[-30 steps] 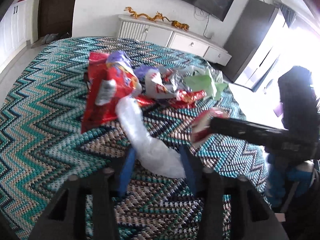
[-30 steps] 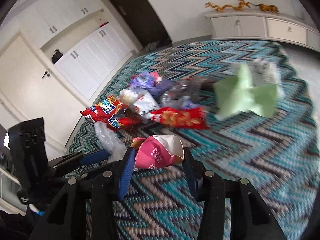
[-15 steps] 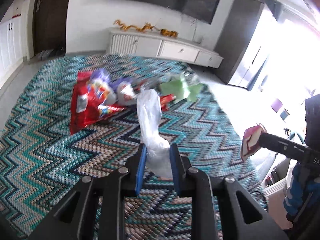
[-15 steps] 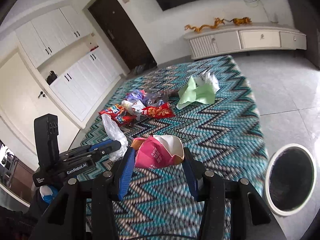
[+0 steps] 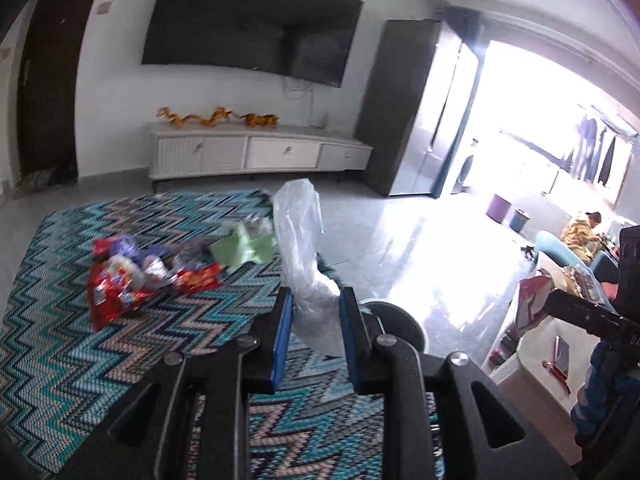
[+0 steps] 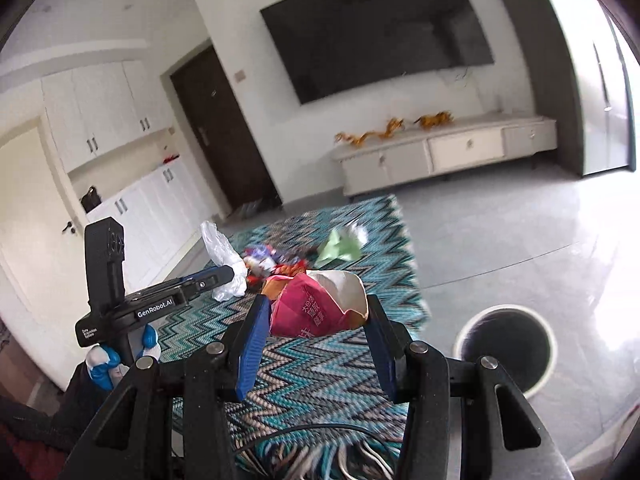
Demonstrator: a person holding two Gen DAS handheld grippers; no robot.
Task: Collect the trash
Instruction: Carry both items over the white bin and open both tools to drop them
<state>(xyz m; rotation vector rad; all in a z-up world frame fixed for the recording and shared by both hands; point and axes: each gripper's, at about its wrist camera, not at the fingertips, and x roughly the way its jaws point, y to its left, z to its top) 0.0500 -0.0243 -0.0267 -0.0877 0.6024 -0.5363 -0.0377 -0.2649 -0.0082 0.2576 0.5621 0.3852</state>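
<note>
Item 1. Left gripper (image 5: 315,308): jaws clenched on a clear plastic bag (image 5: 305,240), blue pads pressing its crumpled lower end. The bag stood up between the fingers, lifted clear of the rug, its loose top rising above the fingertips. In the right wrist view the same gripper (image 6: 230,274) appeared at left, held by a hand in a blue and white glove (image 6: 108,360), the bag (image 6: 222,254) hanging at its tip.

Item 2. Zigzag rug (image 5: 60,360), teal, black and beige, on a pale tiled floor (image 5: 400,240). On it, well apart from both grippers, a loose heap of trash: a red snack wrapper (image 5: 112,292), a smaller red wrapper (image 5: 200,278), purple and silver wrappers among them, too blurred to separate, and a pale green paper (image 5: 244,248) at the heap's right end.

Item 3. Right gripper (image 6: 316,312): jaws part-way apart and grasping a crumpled pink and white paper bag (image 6: 316,306), one pad against each side. The bag was held in the air above the near end of the rug (image 6: 320,380).

Item 4. Round bin (image 6: 506,346), white rim, dark inside, standing on the floor just off the rug's right edge, to the right of the right gripper and below it.

Item 5. Background: wall-mounted television (image 6: 380,32); low white cabinet (image 6: 440,152) bearing golden dragon ornaments (image 6: 392,130).
</note>
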